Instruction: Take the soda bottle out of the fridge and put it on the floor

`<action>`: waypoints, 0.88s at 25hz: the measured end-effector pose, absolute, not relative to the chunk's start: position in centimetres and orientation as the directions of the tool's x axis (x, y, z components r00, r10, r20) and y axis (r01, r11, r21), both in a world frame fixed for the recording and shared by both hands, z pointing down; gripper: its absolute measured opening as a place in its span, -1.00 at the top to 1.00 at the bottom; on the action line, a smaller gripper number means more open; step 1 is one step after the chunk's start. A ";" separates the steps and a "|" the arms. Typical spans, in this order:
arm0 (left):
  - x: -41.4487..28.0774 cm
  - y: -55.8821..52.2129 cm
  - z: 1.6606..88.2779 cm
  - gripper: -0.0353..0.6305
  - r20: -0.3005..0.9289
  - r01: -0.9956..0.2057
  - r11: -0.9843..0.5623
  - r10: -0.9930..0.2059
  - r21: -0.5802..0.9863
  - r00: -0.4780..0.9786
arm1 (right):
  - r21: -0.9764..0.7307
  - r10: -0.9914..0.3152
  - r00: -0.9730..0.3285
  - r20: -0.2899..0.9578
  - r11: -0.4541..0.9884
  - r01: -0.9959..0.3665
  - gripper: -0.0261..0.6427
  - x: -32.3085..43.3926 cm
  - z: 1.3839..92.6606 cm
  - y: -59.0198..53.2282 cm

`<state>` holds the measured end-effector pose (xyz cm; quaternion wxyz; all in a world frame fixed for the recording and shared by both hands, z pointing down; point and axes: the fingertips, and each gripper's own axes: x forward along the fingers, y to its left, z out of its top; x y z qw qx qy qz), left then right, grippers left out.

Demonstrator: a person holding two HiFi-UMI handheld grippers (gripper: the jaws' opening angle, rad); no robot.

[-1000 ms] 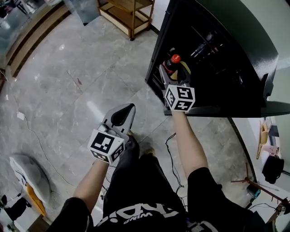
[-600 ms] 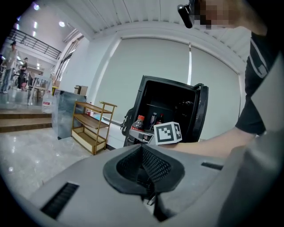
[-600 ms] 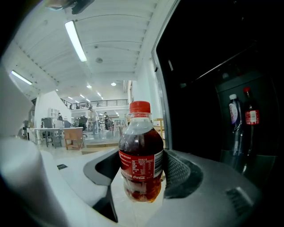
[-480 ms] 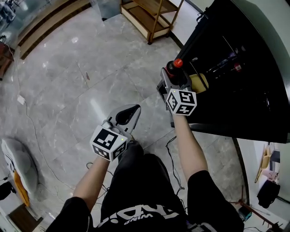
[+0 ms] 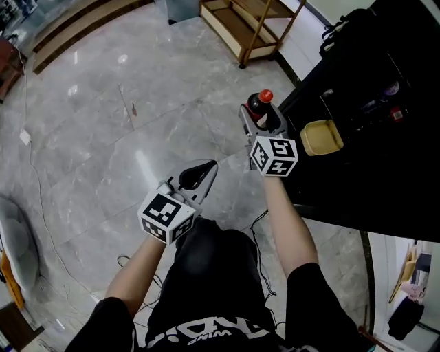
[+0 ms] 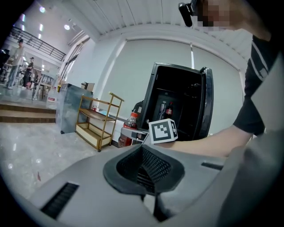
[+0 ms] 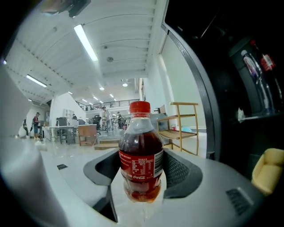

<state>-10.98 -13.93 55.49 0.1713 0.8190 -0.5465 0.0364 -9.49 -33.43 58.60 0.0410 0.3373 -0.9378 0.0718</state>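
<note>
The soda bottle [image 5: 259,104], dark cola with a red cap and red label, stands upright between the jaws of my right gripper [image 5: 260,118]. It hangs just outside the open black fridge [image 5: 371,82], over the grey marble floor [image 5: 124,130]. In the right gripper view the bottle [image 7: 141,155] fills the middle, clamped between the padded jaws of the right gripper [image 7: 142,179]. My left gripper [image 5: 197,176] is lower and to the left, above my knee, shut with nothing in it. The left gripper view shows the bottle [image 6: 128,128] in front of the fridge [image 6: 177,106].
A wooden shelf cart [image 5: 251,20] stands beyond the fridge's corner. A yellow container [image 5: 322,137] sits on a fridge shelf, with bottles [image 7: 255,66] deeper inside. Steps [image 5: 82,24] run along the far left. A cable [image 5: 258,220] lies on the floor by my legs.
My right gripper has drawn the bottle out of the fridge, to just beyond its front edge. The left gripper has stayed shut by my knee.
</note>
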 end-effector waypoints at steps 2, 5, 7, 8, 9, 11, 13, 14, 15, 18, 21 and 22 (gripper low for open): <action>-11.4 -14.2 58.2 0.88 0.239 -0.908 -0.345 -0.886 0.237 0.398 | -0.111 -0.610 -0.784 0.117 0.776 -0.621 0.00 -10.3 60.6 -33.3; -11.8 -14.2 61.9 0.88 0.228 -0.909 -0.347 -0.889 0.232 0.398 | -0.118 -0.590 -0.801 0.101 0.793 -0.598 0.00 -11.1 63.4 -33.0; -11.9 -14.0 64.0 0.88 0.222 -0.910 -0.349 -0.891 0.223 0.396 | -0.119 -0.579 -0.810 0.096 0.801 -0.587 0.00 -11.5 65.3 -32.9; -11.9 -13.8 65.0 0.88 0.219 -0.911 -0.349 -0.892 0.220 0.395 | -0.117 -0.572 -0.814 0.096 0.806 -0.580 0.00 -11.6 66.2 -32.8; -12.0 -13.7 66.0 0.88 0.217 -0.911 -0.350 -0.893 0.217 0.394 | -0.113 -0.565 -0.819 0.094 0.812 -0.573 0.00 -11.8 67.1 -32.7; -12.1 -13.4 68.0 0.88 0.214 -0.912 -0.356 -0.893 0.204 0.396 | -0.103 -0.548 -0.832 0.088 0.826 -0.555 0.00 -12.1 68.5 -32.4; -12.3 -13.2 69.8 0.88 0.212 -0.912 -0.360 -0.892 0.198 0.398 | -0.087 -0.526 -0.846 0.081 0.842 -0.532 -0.01 -12.7 69.7 -32.1; -12.5 -13.1 70.6 0.88 0.210 -0.911 -0.361 -0.892 0.199 0.400 | -0.077 -0.515 -0.853 0.080 0.850 -0.521 0.00 -13.0 70.3 -31.9; -12.5 -13.0 71.3 0.88 0.209 -0.909 -0.364 -0.891 0.201 0.403 | -0.069 -0.505 -0.860 0.079 0.858 -0.510 0.00 -13.3 70.9 -31.6; -12.6 -12.6 73.3 0.88 0.208 -0.906 -0.368 -0.889 0.207 0.409 | -0.056 -0.478 -0.875 0.075 0.874 -0.482 0.00 -13.9 72.7 -30.9; -13.2 -12.1 75.0 0.88 0.216 -0.915 -0.355 -0.894 0.193 0.393 | -0.043 -0.457 -0.886 0.079 0.886 -0.461 0.00 -14.8 74.6 -30.3; -13.3 -11.9 75.6 0.88 0.220 -0.917 -0.349 -0.895 0.192 0.387 | -0.043 -0.453 -0.888 0.082 0.889 -0.457 0.00 -15.1 75.3 -30.1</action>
